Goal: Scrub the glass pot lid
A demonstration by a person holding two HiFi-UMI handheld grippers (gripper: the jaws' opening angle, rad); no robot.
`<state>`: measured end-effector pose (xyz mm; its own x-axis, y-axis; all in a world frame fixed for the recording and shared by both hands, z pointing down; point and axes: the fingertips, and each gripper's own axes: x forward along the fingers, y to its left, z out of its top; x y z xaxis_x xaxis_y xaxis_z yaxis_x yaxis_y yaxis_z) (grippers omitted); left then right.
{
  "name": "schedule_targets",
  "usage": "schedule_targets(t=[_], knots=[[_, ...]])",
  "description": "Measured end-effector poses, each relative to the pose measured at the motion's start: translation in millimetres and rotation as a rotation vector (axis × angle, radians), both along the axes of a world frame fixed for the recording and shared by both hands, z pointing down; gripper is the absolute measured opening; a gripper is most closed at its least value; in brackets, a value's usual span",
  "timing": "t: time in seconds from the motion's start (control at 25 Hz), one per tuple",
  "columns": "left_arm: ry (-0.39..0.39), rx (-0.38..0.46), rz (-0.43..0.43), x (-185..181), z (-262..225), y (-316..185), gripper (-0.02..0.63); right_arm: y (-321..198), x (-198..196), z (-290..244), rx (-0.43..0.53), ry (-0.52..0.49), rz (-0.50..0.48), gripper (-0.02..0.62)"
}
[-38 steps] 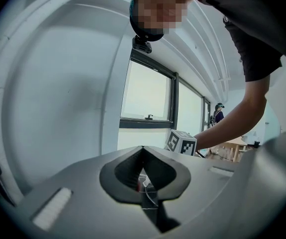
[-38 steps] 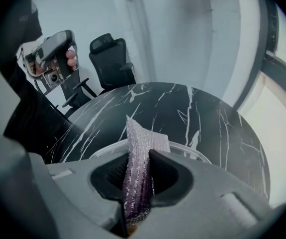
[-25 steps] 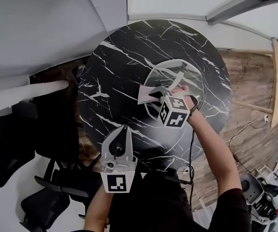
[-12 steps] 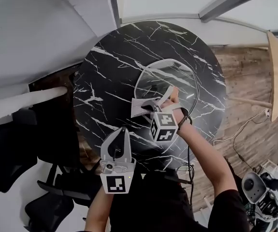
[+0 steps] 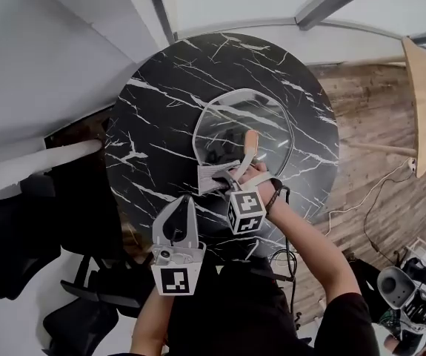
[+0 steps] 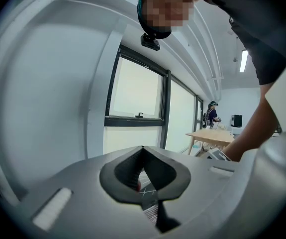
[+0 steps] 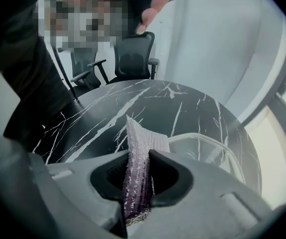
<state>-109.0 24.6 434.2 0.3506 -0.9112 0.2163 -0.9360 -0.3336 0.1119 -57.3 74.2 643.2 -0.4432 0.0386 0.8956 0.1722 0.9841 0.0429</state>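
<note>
While the right gripper (image 7: 139,176) pinches a cloth (image 7: 142,136) in its fingers to wipe the lid (image 5: 231,113), the left gripper (image 5: 189,202) idles, fingers together.

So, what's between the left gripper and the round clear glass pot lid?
Head view: the grey woven scrubbing cloth, clamped in the right gripper, lies there over the black marble tabletop.

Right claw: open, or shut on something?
Shut on the scrub cloth: the right gripper view shows the right claw pinching it between both jaws.
</note>
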Motion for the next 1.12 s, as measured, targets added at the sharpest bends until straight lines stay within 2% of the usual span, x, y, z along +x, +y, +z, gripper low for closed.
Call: schedule_targets(t=[0.36, 0.6, 0.88, 1.12], knots=[[0.008, 0.011, 0.030, 32.3, 1.1, -2.0, 0.003, 30.2, 42.2, 1.1, 0.003, -0.053, -0.062, 0.075], [0.010, -0.001, 0.037, 51.2, 3.8, 0.5, 0.003, 50.8, 75.7, 3.7, -0.046, -0.057, -0.038, 0.075], [0.020, -0.015, 0.066, 72.0, -2.5, 2.9, 0.003, 67.7, 108.9, 8.3, -0.110, -0.085, 0.118, 0.075], [0.025, -0.003, 0.070, 76.1, -18.6, 2.6, 0.003, 70.8, 112.1, 2.2, -0.274, -0.183, 0.379, 0.074]])
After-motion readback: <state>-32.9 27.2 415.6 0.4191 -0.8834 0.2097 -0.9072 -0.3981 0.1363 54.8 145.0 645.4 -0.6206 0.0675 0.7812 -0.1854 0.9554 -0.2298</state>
